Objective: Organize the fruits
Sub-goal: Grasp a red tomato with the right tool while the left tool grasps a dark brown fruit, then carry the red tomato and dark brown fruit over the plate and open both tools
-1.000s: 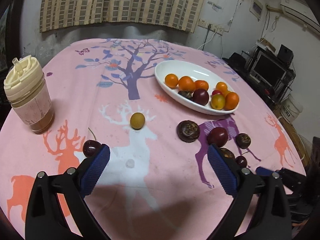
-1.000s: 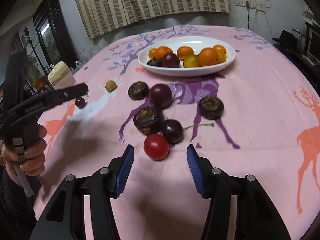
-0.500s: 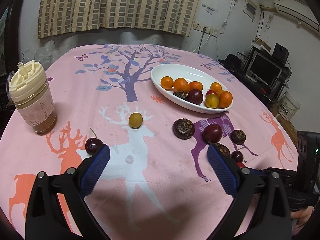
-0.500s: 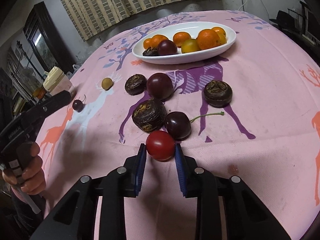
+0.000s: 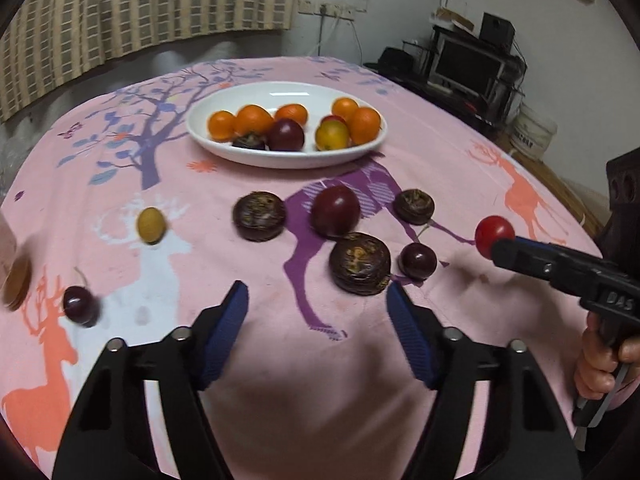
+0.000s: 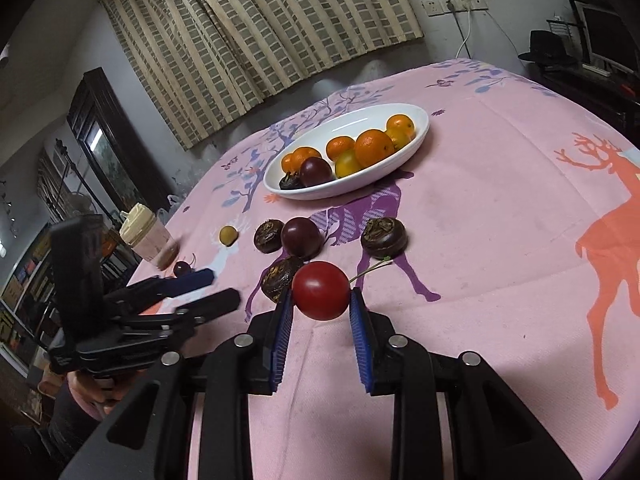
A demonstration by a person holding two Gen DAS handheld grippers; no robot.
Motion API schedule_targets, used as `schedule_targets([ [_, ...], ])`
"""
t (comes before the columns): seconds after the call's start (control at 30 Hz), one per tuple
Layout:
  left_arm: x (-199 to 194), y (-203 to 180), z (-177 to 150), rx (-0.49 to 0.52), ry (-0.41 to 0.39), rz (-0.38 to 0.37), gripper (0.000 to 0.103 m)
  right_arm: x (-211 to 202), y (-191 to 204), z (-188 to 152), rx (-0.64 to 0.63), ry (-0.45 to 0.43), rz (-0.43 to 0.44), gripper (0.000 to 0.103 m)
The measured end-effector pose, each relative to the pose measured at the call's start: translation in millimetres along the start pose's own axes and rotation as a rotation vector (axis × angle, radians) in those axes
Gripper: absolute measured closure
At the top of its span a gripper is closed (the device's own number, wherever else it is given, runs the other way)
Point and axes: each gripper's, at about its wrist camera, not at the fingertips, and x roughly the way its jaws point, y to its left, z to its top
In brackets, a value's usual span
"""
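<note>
My right gripper (image 6: 320, 304) is shut on a small red tomato (image 6: 321, 295) and holds it above the pink cloth; the tomato also shows in the left wrist view (image 5: 494, 235). A white oval plate (image 6: 416, 136) at the back holds oranges, a yellow fruit and a dark plum (image 6: 316, 171). Loose on the cloth lie a plum (image 5: 335, 211), three dark water chestnuts, one of them (image 5: 360, 263) nearest, a cherry (image 5: 417, 260), a yellow fruit (image 5: 151, 225) and a cherry at far left (image 5: 78, 304). My left gripper (image 5: 318, 312) is open and empty, just short of the nearest chestnut.
A lidded cup with a drink (image 6: 149, 236) stands at the table's left edge. The round table's pink cloth (image 6: 520, 200) drops off on the right. A desk with a monitor (image 5: 466, 68) stands beyond the table.
My right gripper closed on the red tomato and lifted it off the cloth. My left gripper swung right and forward toward the cluster of loose fruit.
</note>
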Motion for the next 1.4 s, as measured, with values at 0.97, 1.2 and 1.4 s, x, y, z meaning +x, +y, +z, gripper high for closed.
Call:
schedule_targets([
  [0.97, 40, -28, 15, 0.06, 0.087, -0.013, 0.06, -5, 2, -1, -0.029, -0.013, 0.036, 0.074],
  [1.2, 1, -15, 41, 0.041, -0.013, -0.043, 0.06, -7, 6, 32, -0.093, -0.069, 0.001, 0.074],
  [1.4, 3, 18, 113, -0.032, -0.109, 0.054, 0.06, 31, 12, 103, -0.157, -0.145, -0.07, 0.074],
])
